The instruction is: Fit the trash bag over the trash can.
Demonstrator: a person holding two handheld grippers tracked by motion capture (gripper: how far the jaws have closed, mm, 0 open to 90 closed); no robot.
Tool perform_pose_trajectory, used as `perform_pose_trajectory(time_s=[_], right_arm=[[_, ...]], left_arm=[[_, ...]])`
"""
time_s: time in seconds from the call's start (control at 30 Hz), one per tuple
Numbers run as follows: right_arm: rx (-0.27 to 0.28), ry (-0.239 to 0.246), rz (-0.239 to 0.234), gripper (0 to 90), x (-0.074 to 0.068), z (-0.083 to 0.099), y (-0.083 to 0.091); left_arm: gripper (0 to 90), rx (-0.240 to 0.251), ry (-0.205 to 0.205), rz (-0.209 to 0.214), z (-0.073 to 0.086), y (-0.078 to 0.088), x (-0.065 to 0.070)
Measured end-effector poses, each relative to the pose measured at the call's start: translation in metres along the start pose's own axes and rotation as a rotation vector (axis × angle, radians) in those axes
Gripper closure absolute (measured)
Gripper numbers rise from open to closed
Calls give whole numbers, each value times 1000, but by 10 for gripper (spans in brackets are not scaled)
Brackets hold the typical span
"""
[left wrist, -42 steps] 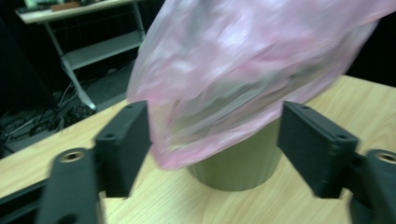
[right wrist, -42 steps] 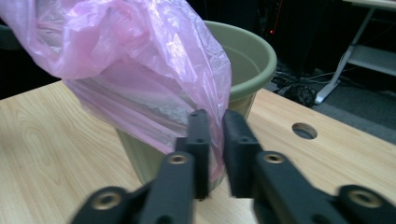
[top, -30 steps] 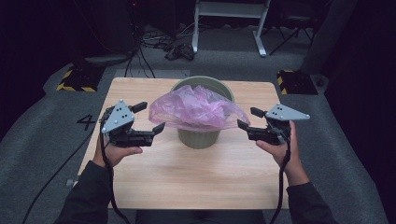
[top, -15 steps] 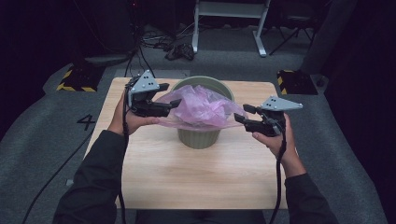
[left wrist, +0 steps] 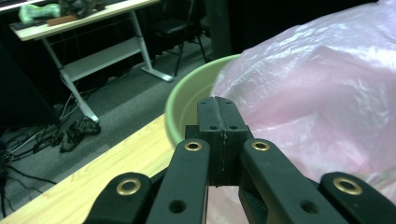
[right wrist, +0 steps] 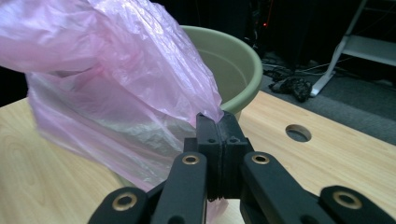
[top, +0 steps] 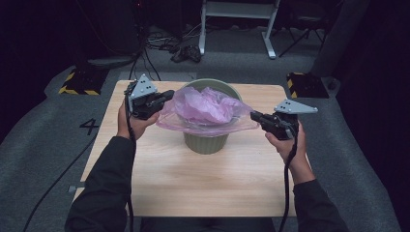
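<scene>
bag (top: 205, 108) in and over pot (top: 207, 140) | pot on table (top: 193, 183), centre-rear | left gripper (top: 164, 96) left of pot | right gripper (top: 255, 116) right of pot

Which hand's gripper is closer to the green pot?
Left. The left gripper sits beside the green pot rim; the right gripper stands farther off, pinching the pink bag.

Bucket (top: 207, 140) with pink bag (top: 208, 108) blocks centre; near tabletop (top: 203, 188) free.

Standing mid-frame on a wooden table (top: 193, 183): a green pot (top: 207, 142); sitting near the far right edge, a round hole (right wrist: 298, 132).
</scene>
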State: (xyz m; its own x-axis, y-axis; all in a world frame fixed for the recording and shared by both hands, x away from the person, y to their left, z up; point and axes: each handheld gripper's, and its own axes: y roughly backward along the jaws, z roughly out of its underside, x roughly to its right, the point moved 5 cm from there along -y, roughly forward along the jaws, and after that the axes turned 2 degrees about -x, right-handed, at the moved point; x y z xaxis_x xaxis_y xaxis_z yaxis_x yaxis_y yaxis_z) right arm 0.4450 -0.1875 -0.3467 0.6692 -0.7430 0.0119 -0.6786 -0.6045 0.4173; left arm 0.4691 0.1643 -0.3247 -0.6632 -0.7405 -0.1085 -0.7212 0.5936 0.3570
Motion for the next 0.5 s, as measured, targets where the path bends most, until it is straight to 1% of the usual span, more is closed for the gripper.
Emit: perform_pose_trajectory(time_s=[0.03, 0.07, 0.13, 0.17, 0.2, 0.23, 0.3, 0.33, 0.37, 0.43, 0.5], right_arm=[[2, -7, 2, 900, 2, 0, -1], [4, -14, 0, 900, 3, 0, -2], [4, -40, 4, 900, 5, 0, -4], [1, -46, 16, 900, 7, 1, -5], [-7, -61, 23, 900, 9, 2, -6], [-15, -76, 26, 900, 11, 3, -8], [-37, -101, 40, 900, 14, 7, -11], [-50, -108, 41, 900, 16, 9, -13], [-67, -121, 38, 900, 17, 11, -16], [-99, -140, 36, 900, 20, 17, -21], [-124, -161, 34, 900, 23, 23, -26]], left_arm=[[900, 5, 12, -8, 3, 0, -3], [900, 7, 32, -17, 7, 0, -7], [900, 2, 63, -50, 17, -2, -16], [900, 1, 83, -62, 22, -3, -20], [900, -5, 107, -76, 28, -4, -25], [900, -16, 122, -89, 35, -7, -29], [900, -39, 157, -99, 48, -11, -35], [900, -56, 171, -102, 55, -14, -36], [900, -73, 175, -113, 60, -18, -37], [900, -98, 199, -103, 71, -25, -36], [900, -132, 190, -99, 80, -31, -33]])
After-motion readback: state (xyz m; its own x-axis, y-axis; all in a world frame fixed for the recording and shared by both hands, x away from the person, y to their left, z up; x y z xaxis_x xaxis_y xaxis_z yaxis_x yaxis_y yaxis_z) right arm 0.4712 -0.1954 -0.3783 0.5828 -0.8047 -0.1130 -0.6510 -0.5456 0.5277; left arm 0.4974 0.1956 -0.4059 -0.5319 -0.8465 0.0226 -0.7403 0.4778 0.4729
